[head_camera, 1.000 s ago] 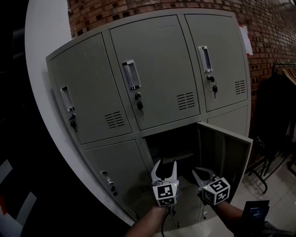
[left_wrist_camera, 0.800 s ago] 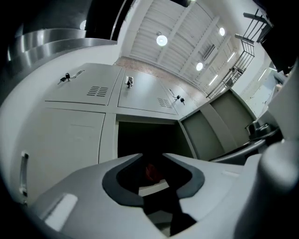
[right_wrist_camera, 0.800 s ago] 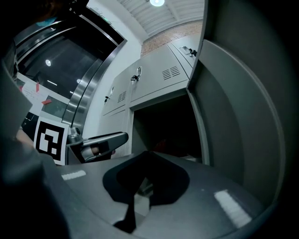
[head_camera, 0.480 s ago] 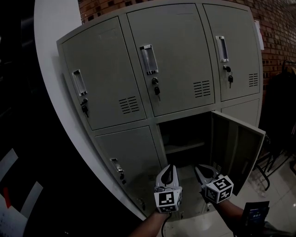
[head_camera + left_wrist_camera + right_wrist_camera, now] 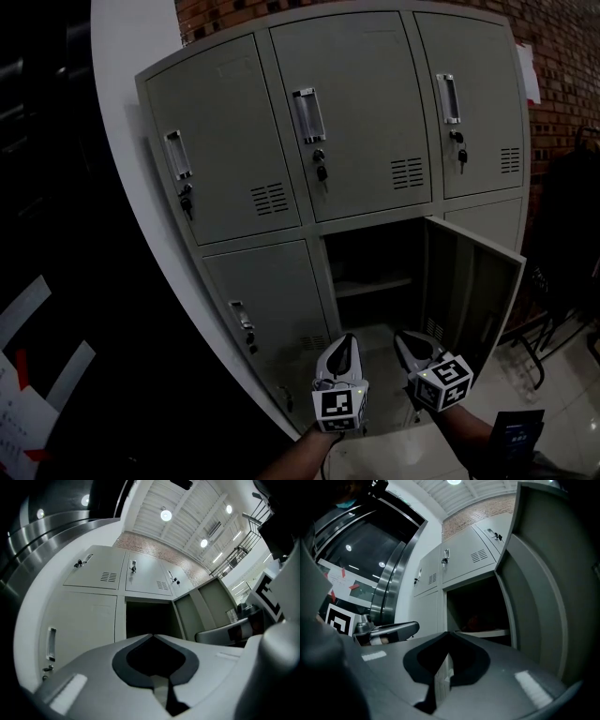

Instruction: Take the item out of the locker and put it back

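The grey locker bank (image 5: pixel 356 112) has one lower door (image 5: pixel 473 300) swung open to the right. Its dark compartment (image 5: pixel 375 262) holds a shelf (image 5: pixel 375 286). In the right gripper view a dim, dark reddish item (image 5: pixel 479 620) seems to rest on that shelf (image 5: pixel 485 633); I cannot make out what it is. My left gripper (image 5: pixel 345 339) hangs in front of the opening, below it, shut and empty. My right gripper (image 5: pixel 403 336) is beside it, nearer the door, also shut with nothing in it. In the gripper views, the left gripper's (image 5: pixel 152 635) and the right gripper's (image 5: pixel 447 632) tips meet.
A white curved column (image 5: pixel 131 187) runs down the left of the lockers, with dark glass beyond it. Keys hang from the upper locks (image 5: pixel 321 172). A brick wall (image 5: pixel 562 56) and dark hanging clothes (image 5: pixel 572 225) stand at the right, over a pale tiled floor (image 5: pixel 553 384).
The left gripper's jaws went from open to shut with nothing between them. The view has swung left, so the lockers sit further right; both grippers are slightly lower.
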### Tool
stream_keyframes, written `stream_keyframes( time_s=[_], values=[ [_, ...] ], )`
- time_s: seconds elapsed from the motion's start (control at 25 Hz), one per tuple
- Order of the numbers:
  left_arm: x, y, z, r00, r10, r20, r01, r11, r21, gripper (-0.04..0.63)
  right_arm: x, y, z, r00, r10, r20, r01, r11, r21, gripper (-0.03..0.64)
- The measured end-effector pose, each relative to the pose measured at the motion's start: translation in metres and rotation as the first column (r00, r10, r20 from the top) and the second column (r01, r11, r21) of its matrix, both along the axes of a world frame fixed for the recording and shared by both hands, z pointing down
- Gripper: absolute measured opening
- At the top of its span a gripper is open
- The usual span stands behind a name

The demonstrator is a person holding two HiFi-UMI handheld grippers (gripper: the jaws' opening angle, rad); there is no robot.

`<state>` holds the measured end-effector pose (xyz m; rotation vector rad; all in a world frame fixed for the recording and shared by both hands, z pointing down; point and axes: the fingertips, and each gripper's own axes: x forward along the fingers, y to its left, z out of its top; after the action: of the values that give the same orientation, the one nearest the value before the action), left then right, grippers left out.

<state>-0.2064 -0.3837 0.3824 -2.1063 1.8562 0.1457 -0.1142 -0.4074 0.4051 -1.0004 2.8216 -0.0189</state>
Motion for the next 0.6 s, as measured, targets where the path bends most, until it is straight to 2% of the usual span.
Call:
stream_keyframes(
  time_s=[0.24, 0.44, 0.6],
  values=[
    [0.039, 0.04, 0.01, 0.999, -0.038, -0.02, 0.038, 0.999, -0.027, -0.006, 0.041, 0.035, 0.006, 0.999, -0.038, -0.007, 0.038, 0.999, 0.013, -0.009],
    [0.074, 0.089, 0.022, 0.998, -0.062, -0.034, 0.06, 0.997, -0.049, -0.006, 0.077, 0.073, 0.025, 0.998, -0.065, -0.01, 0.065, 0.998, -0.021, -0.009],
    [0.084, 0.12, 0.027, 0.997, -0.07, -0.042, 0.067, 0.996, -0.062, -0.006, 0.089, 0.096, 0.036, 0.997, -0.078, -0.023, 0.077, 0.996, -0.043, -0.009]
  ],
)
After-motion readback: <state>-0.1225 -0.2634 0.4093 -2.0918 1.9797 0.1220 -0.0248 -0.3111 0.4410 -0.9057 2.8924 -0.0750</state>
